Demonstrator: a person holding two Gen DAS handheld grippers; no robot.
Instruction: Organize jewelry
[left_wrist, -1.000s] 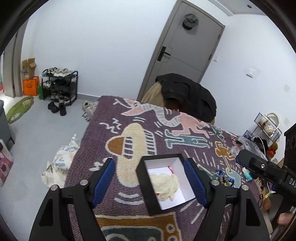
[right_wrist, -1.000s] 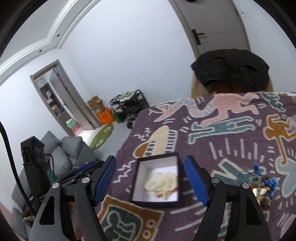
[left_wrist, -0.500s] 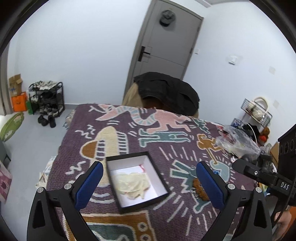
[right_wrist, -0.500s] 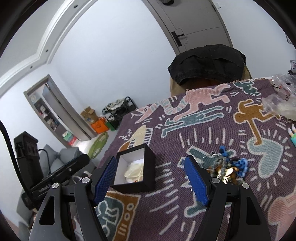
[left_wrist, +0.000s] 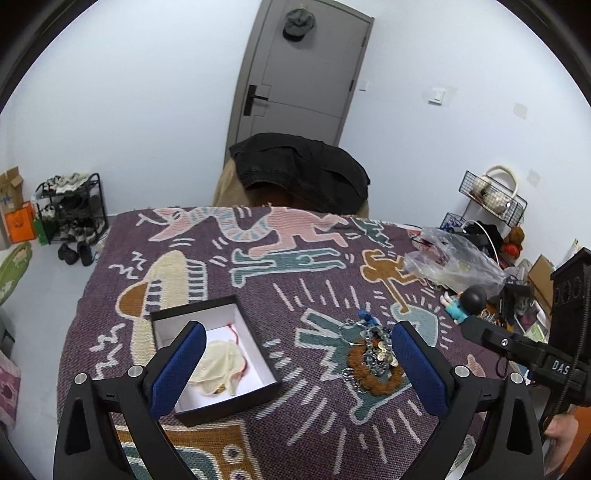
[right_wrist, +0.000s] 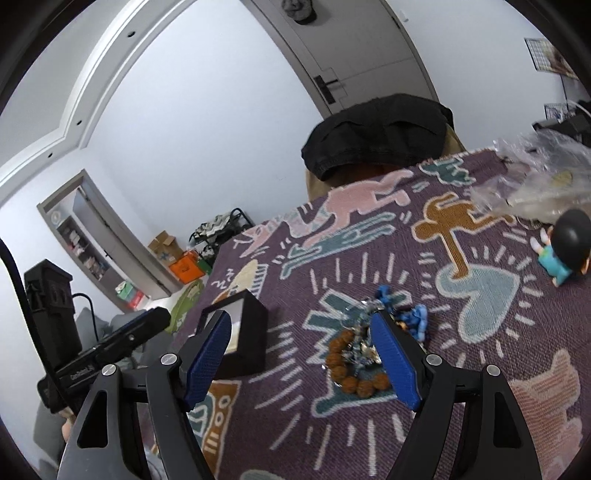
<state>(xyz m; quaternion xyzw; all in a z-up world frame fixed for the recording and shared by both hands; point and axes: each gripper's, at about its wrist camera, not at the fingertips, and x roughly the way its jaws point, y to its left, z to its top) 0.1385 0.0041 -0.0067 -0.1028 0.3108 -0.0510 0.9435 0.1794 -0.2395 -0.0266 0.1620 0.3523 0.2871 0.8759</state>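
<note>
A black jewelry box (left_wrist: 218, 354) with a white lining holds a cream pouch (left_wrist: 219, 365); it lies on the patterned purple blanket (left_wrist: 295, 288). To its right lies a jewelry pile (left_wrist: 373, 358) of brown beads, coins and blue pieces. My left gripper (left_wrist: 295, 363) is open and empty, between box and pile, above the blanket. In the right wrist view my right gripper (right_wrist: 301, 354) is open and empty; the jewelry pile (right_wrist: 360, 358) lies by its right finger and the box (right_wrist: 243, 336) behind its left finger.
A small doll (left_wrist: 463, 301) and a clear plastic bag (left_wrist: 450, 264) lie at the blanket's right side. A chair with a black jacket (left_wrist: 301, 170) stands at the far edge. Shelves and clutter (left_wrist: 491, 206) are to the right, a shoe rack (left_wrist: 70, 210) on the floor left.
Both grippers have swung right, away from the box. The jewelry pile has come into both views, and the right gripper has moved close over it. Both stay open.
</note>
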